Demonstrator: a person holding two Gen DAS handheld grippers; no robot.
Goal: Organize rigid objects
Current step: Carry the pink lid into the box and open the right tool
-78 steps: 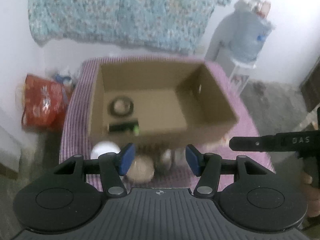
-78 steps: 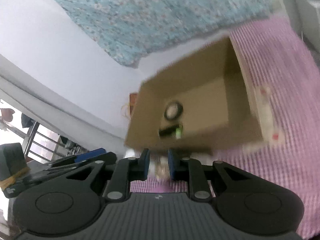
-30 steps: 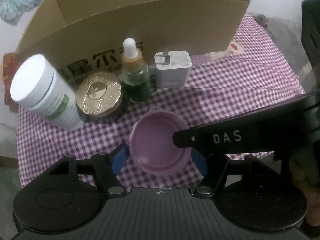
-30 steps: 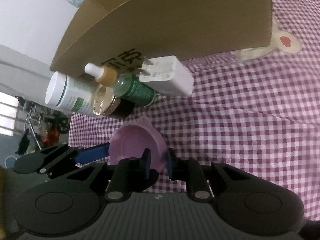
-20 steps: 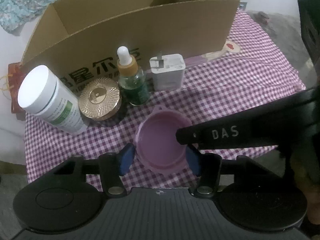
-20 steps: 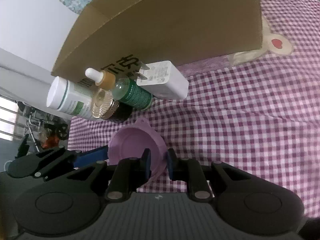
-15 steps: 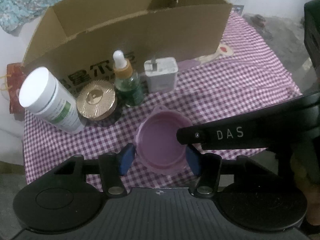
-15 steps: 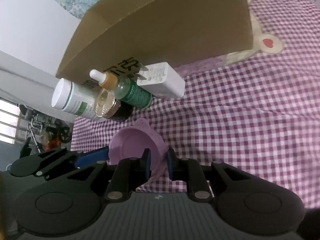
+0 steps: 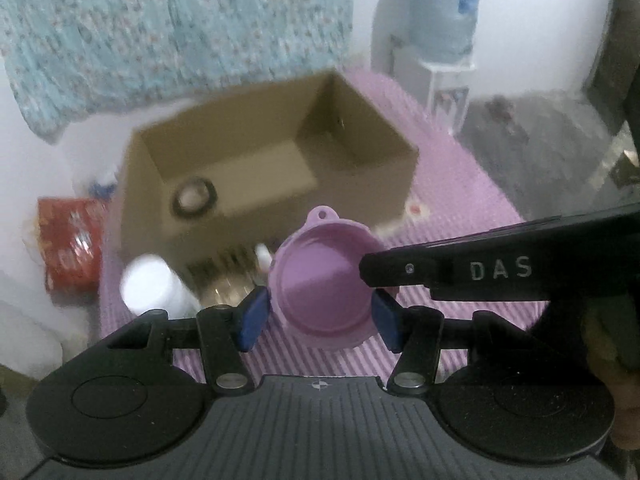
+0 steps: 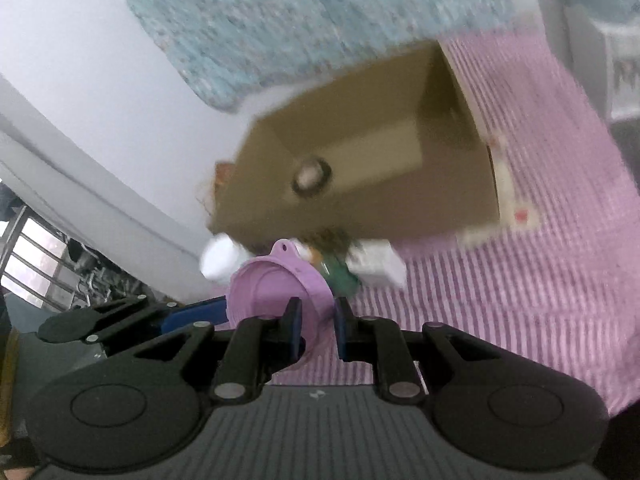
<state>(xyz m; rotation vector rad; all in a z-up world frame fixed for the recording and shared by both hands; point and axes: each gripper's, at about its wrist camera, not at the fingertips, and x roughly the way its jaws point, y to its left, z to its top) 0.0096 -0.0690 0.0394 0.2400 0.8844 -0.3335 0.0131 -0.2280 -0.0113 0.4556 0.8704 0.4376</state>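
Note:
A purple plastic lid [image 9: 324,288] with a small hang tab is held up above the checked cloth. My right gripper [image 10: 317,330] is shut on the lid's [image 10: 280,292] right rim. My left gripper [image 9: 320,318] spans the lid, its blue pads [image 9: 252,316] close on both sides; contact is unclear. The open cardboard box [image 9: 400,148] stands behind with a tape roll [image 9: 195,199] inside; it also shows in the right wrist view [image 10: 360,216]. A white bottle [image 9: 154,288], a gold-lidded jar [image 9: 224,292], a green dropper bottle [image 10: 338,276] and a white charger [image 10: 378,266] stand before the box.
A purple checked cloth [image 9: 480,208] covers the table. A red bag [image 9: 68,244] lies on the floor at left. A water dispenser [image 9: 440,20] stands at the back right. A floral blanket [image 9: 180,28] hangs on the wall.
Both grippers have risen with the purple lid, lifting it off the cloth. The view now looks down into the box, and the frames are motion-blurred.

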